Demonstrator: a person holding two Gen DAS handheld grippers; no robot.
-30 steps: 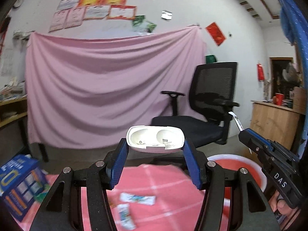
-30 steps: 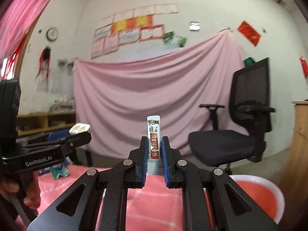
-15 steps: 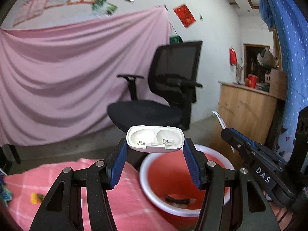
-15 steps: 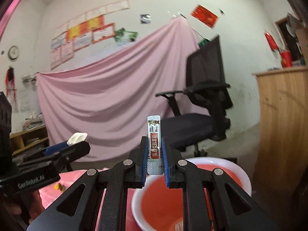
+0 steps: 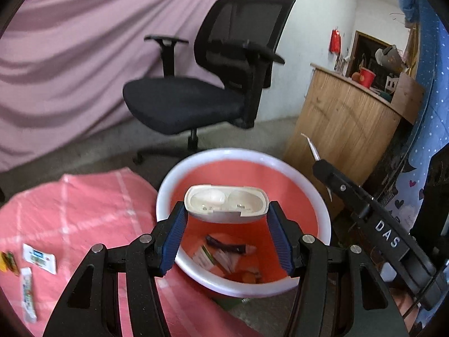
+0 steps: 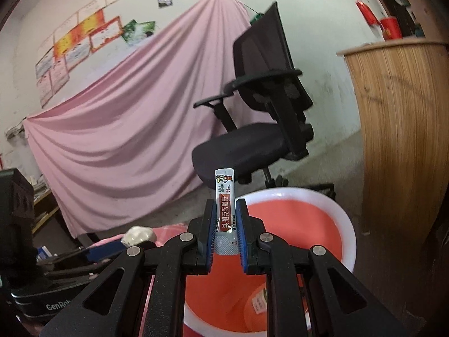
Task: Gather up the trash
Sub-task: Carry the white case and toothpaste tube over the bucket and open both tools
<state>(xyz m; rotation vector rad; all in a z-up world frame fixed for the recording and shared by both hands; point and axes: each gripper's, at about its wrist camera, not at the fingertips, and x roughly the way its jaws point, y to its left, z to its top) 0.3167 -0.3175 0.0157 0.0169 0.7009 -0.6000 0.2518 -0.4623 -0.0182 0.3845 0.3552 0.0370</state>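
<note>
The left gripper (image 5: 226, 224) clamped a white plastic tray (image 5: 226, 202) between its blue pads, holding it above the red basin (image 5: 322, 205). The right gripper (image 6: 226, 221) pinched a narrow sachet (image 6: 224, 196) upright, over the basin's near rim. Wrappers (image 5: 224, 258) lay in the basin's bottom. More packets (image 5: 38, 258) lay on the pink cloth (image 5: 84, 210) left of the basin. A black office chair (image 5: 213, 84) stood behind it.
</note>
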